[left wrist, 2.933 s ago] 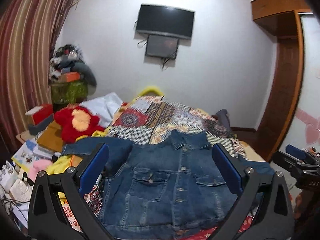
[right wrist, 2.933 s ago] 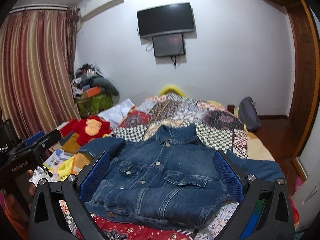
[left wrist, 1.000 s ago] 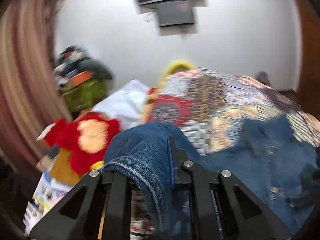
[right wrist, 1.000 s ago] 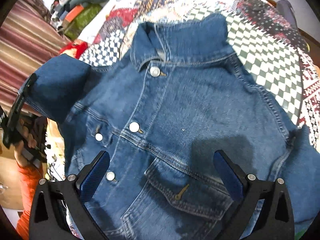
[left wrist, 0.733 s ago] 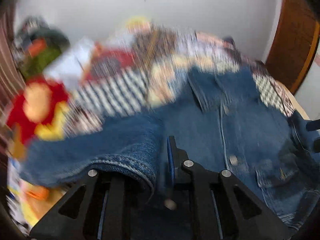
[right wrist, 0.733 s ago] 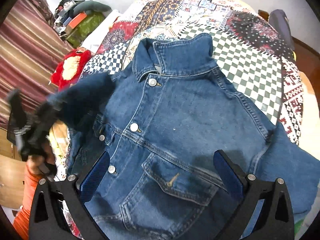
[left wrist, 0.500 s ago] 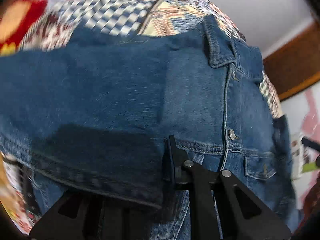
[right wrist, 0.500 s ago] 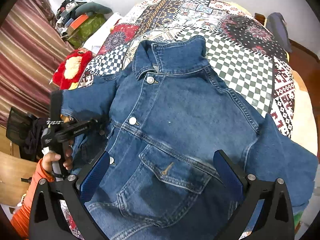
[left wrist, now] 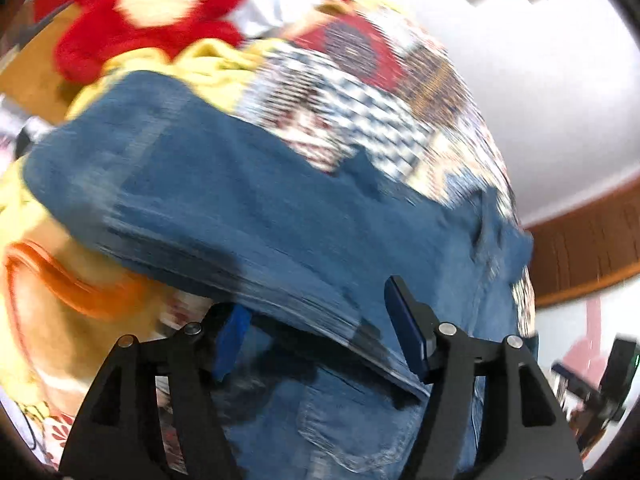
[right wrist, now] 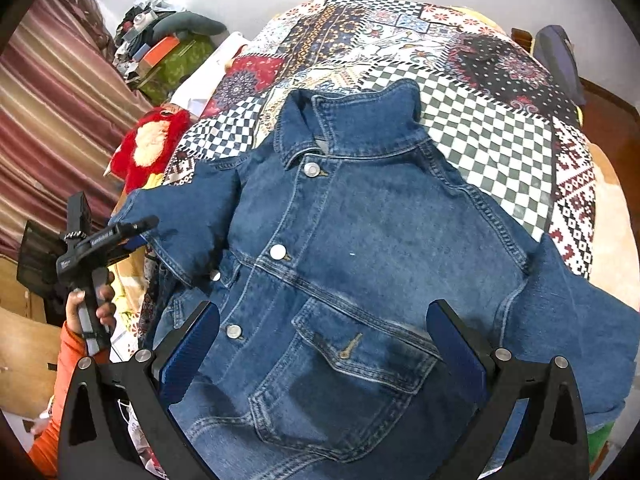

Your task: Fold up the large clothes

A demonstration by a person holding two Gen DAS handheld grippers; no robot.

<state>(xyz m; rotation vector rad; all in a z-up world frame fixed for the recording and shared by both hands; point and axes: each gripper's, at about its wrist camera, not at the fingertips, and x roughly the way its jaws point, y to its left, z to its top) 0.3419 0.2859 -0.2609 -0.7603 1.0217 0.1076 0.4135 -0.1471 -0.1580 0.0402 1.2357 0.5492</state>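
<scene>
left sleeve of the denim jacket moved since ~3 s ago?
Yes. The left sleeve was spread toward the red plush toy; now it's folded inward onto the jacket's chest.

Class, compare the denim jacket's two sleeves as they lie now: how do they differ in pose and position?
The left sleeve is folded in over the denim jacket, cuff near the buttons; the right sleeve lies spread outward on the quilt. The left hand-held gripper, whose jaws have just been opening, sits at the left sleeve; nothing touches the right sleeve. Both are dark blue denim.
</scene>
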